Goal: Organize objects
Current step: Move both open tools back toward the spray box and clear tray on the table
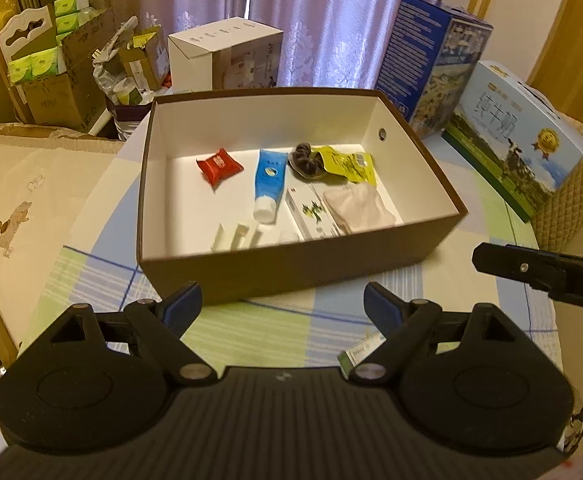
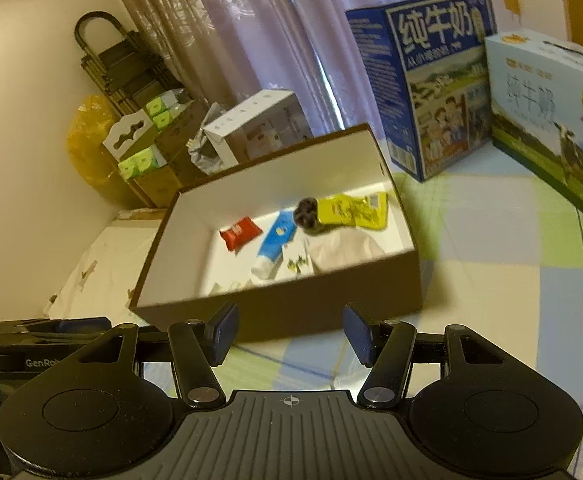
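Observation:
A brown box point(image 1: 291, 276) with a white inside stands on the checked tablecloth. In it lie a red packet point(image 1: 219, 166), a blue tube point(image 1: 269, 184), a dark hair tie point(image 1: 305, 160), a yellow packet point(image 1: 347, 164), a small white-green carton point(image 1: 311, 214), a beige cloth point(image 1: 357, 210) and some small white pieces point(image 1: 239, 236). My left gripper point(image 1: 281, 304) is open and holds nothing, just short of the box's near wall. My right gripper point(image 2: 291, 330) is also open with nothing in it, before the same box point(image 2: 311, 304). A small green-white carton point(image 1: 361, 354) lies on the cloth under my left gripper's right finger.
Two milk cartons point(image 2: 431, 88) point(image 2: 551, 120) stand on the table right of the box. Behind it are a white box point(image 1: 227, 56), cardboard boxes of green tissue packs point(image 1: 47, 68) and a curtain. A beige cover point(image 1: 23, 200) lies to the left.

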